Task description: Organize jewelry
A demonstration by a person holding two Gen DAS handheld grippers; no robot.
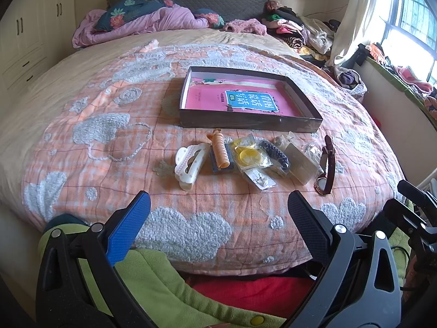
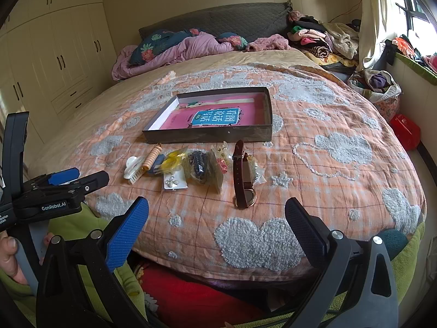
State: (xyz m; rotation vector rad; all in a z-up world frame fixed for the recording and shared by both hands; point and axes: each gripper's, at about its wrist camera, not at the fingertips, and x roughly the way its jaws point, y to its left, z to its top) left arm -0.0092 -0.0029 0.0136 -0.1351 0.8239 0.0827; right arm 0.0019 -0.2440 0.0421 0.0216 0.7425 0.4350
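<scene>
A row of jewelry lies on the orange quilt in front of a shallow dark box that holds a pink book. From left: a white hair claw, an orange spiral tie, a bag with yellow rings, an earring card, a dark beaded piece in plastic, and a brown-strap watch. My left gripper is open and empty, short of the row. My right gripper is open and empty, just before the watch.
Crumpled purple bedding and pillows lie at the head of the bed. Piled clothes sit at the far right near the window. White wardrobes line the left wall. A red box stands on the floor at right.
</scene>
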